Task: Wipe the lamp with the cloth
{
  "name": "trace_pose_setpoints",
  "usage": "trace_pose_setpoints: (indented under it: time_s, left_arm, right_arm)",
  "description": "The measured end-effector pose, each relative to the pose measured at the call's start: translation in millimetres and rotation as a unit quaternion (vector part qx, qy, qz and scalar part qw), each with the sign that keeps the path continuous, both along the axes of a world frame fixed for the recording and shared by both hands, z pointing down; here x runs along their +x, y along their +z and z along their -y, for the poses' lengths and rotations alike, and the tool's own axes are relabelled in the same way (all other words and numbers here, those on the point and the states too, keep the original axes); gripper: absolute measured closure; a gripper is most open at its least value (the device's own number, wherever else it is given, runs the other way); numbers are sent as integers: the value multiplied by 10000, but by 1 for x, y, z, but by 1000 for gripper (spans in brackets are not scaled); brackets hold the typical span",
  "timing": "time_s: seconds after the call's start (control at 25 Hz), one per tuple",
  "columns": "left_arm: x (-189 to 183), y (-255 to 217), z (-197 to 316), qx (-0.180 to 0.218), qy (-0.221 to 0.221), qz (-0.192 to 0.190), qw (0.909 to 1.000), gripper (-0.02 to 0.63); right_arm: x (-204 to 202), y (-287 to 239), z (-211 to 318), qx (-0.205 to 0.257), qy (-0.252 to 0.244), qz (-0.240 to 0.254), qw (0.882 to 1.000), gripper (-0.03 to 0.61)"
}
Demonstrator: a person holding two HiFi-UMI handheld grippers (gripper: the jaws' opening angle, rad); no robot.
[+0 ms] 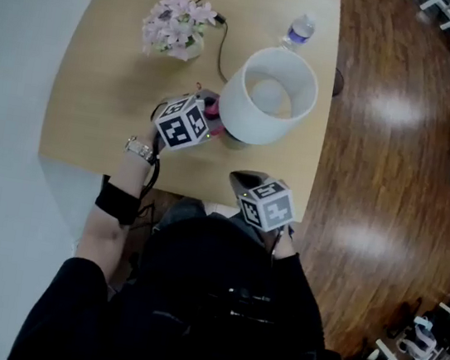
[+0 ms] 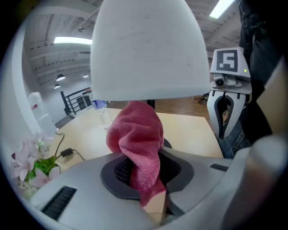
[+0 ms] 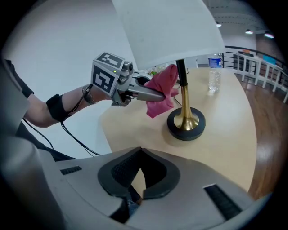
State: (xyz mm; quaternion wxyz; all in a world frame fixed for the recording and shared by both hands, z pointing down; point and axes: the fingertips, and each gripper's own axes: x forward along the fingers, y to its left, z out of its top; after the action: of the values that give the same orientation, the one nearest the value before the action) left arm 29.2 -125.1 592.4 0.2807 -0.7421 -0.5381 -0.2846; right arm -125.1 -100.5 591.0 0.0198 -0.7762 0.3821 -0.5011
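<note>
The lamp has a white shade [image 1: 267,96] on a dark stem with a brass foot and black base [image 3: 186,123], and it stands near the table's front edge. My left gripper [image 1: 203,116] is shut on a red cloth [image 2: 137,143] and holds it just under the shade's rim [image 2: 148,49], close to the stem. In the right gripper view the cloth [image 3: 161,90] hangs from the left gripper [image 3: 155,95] beside the stem. My right gripper [image 3: 137,191] is shut and empty, back at the table's front edge, apart from the lamp.
On the wooden table [image 1: 94,105] a pot of pink flowers [image 1: 176,27] stands at the back left. A water bottle [image 1: 298,29] stands at the back right. The lamp's black cord [image 1: 222,44] runs across the top. Wooden floor lies to the right.
</note>
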Motion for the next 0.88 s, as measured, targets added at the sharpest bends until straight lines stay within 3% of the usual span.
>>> trace_pose_setpoints:
  time_s: [0.24,0.4,0.6,0.76,0.88]
  left_arm:
    - [-1,11,-31,-204,878,84,9959,523]
    - [0,23,-39,-312,1120,192,9930,523]
    - [-2,43,-42,-72,1499,223,9884,523]
    - [-4,67,-33,360,1663,275,9850,523]
    - [-6,77,-31,343,1624,428,9852,523]
  right_arm:
    - [-4,-8,13,-250,433,7,9987,574]
    - [-13,-6,13,-327,744,103,9966,574]
    - [-24,-3,5,-437,1046,246,9933,574]
    - [-30,-2,5,-465,1109,341,9922,574]
    - [-30,-2,4,-487,1137,362,9917,574]
